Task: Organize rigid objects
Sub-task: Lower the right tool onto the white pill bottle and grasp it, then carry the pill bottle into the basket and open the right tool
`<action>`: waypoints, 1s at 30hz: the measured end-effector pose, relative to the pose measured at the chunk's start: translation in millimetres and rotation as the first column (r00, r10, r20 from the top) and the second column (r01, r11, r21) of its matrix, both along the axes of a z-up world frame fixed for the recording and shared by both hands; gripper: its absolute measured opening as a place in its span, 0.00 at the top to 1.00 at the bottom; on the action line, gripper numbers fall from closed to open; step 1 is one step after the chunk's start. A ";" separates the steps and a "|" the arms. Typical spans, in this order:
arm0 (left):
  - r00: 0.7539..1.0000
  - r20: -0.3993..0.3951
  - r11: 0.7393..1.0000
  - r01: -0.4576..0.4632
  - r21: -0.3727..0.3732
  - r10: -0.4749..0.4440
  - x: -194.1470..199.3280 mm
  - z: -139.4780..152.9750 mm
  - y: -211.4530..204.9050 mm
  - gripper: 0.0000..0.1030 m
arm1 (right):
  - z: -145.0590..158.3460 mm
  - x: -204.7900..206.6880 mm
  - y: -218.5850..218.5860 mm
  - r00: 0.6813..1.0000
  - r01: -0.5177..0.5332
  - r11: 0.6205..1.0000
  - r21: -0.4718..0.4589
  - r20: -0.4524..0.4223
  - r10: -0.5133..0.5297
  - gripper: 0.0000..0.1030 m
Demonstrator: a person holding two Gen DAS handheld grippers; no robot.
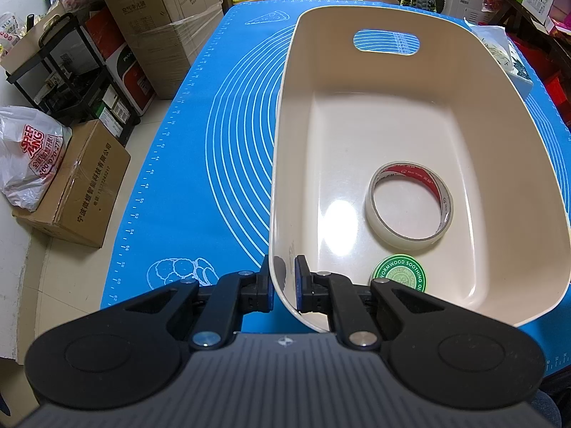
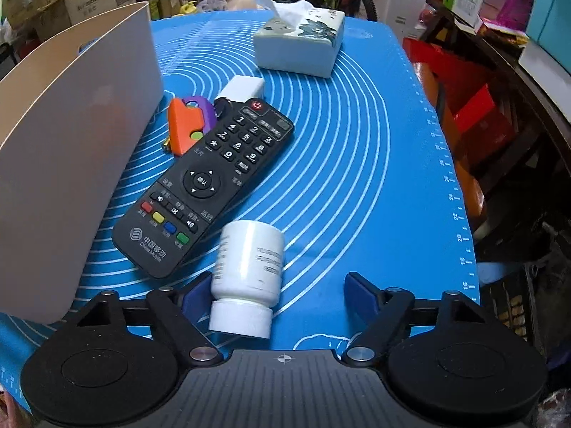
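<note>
A cream plastic bin (image 1: 464, 107) stands on the blue mat. Inside it lie a roll of clear tape (image 1: 408, 207) and a green round tin (image 1: 399, 276). My left gripper (image 1: 283, 281) is shut on the bin's near left rim, one finger outside, one inside. In the right wrist view the bin's outer wall (image 2: 71, 142) is at the left. My right gripper (image 2: 276, 290) is open around a white pill bottle (image 2: 249, 271) lying on the mat, cap towards me, touching the left finger. A black remote (image 2: 207, 185), an orange and purple toy (image 2: 191, 123) and a white block (image 2: 242, 87) lie beyond.
A tissue box (image 2: 299, 44) stands at the far end of the blue mat (image 2: 357, 164). Cardboard boxes (image 1: 82, 185), a plastic bag (image 1: 28, 157) and a black shelf (image 1: 64, 71) are on the floor left of the table. Cluttered shelves are at the right.
</note>
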State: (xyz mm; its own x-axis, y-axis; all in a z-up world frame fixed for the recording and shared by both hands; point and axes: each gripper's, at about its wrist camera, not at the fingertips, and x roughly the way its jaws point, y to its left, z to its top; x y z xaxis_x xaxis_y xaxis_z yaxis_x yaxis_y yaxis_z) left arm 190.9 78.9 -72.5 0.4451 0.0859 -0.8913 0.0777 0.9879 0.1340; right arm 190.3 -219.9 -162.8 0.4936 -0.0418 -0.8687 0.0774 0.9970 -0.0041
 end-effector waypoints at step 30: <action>1.000 0.001 1.000 0.001 0.005 -0.001 3.0 0.1 0.6 0.88 | 103.1 -5.9 27.2 0.950 -0.085 0.995 0.061 0.304 0.063 0.56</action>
